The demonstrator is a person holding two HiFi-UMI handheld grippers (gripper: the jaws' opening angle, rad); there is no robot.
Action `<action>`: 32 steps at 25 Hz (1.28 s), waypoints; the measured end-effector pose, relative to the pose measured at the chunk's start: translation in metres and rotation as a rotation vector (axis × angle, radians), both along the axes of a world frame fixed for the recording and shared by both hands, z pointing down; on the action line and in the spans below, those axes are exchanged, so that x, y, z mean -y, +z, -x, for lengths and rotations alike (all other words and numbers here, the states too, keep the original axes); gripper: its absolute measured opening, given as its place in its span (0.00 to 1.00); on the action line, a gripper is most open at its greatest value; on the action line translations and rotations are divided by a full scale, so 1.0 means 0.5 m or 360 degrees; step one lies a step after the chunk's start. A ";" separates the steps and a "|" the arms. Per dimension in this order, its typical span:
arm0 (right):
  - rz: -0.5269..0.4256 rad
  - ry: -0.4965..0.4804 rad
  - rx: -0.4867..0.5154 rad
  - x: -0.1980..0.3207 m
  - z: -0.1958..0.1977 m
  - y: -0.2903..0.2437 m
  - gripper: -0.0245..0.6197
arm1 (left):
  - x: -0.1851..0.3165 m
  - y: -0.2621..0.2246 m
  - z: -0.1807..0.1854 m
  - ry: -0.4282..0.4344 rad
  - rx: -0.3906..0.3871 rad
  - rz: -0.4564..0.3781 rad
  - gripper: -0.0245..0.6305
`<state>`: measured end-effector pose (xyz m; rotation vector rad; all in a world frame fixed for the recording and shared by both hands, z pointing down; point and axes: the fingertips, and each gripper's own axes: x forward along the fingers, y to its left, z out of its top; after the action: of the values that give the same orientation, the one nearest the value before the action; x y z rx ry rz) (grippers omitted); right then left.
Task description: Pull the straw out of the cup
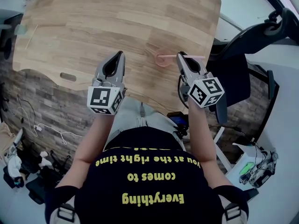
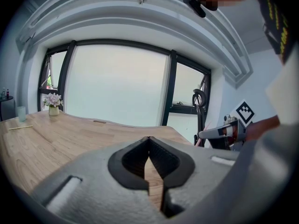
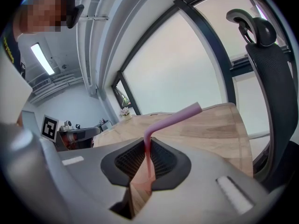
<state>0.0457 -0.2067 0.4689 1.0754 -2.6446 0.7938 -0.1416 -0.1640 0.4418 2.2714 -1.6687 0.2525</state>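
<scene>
Pink bent plastic straw (image 3: 172, 118) pinched between the barely parted fingers (image 3: 163, 160) of the right gripper (image 3: 147, 143), short end jutting out to the right; lower end down by the translucent pink cup (image 1: 162, 59), upright near the right edge of the light wooden worktop (image 1: 93, 22); left gripper (image 1: 120, 54) over the near edge, well apart from the cup, fingers closed tip to tip on nothing.
</scene>
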 end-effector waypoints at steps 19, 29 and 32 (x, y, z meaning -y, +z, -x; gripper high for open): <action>-0.0202 0.0029 0.0019 0.001 -0.023 -0.129 0.10 | -0.015 -0.040 -0.013 0.0016 -0.0035 -0.0062 0.04; -0.0318 0.0034 0.0035 -0.012 -0.030 -0.203 0.10 | -0.028 -0.060 -0.021 0.0031 -0.0033 -0.0102 0.04; -0.0354 0.0043 0.0041 -0.016 -0.035 -0.222 0.10 | -0.030 -0.073 -0.027 0.0041 -0.0036 -0.0126 0.04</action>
<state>0.0630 -0.1985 0.3577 1.1619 -2.7971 0.5304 -0.1280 -0.1488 0.4053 2.3454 -1.6670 0.1685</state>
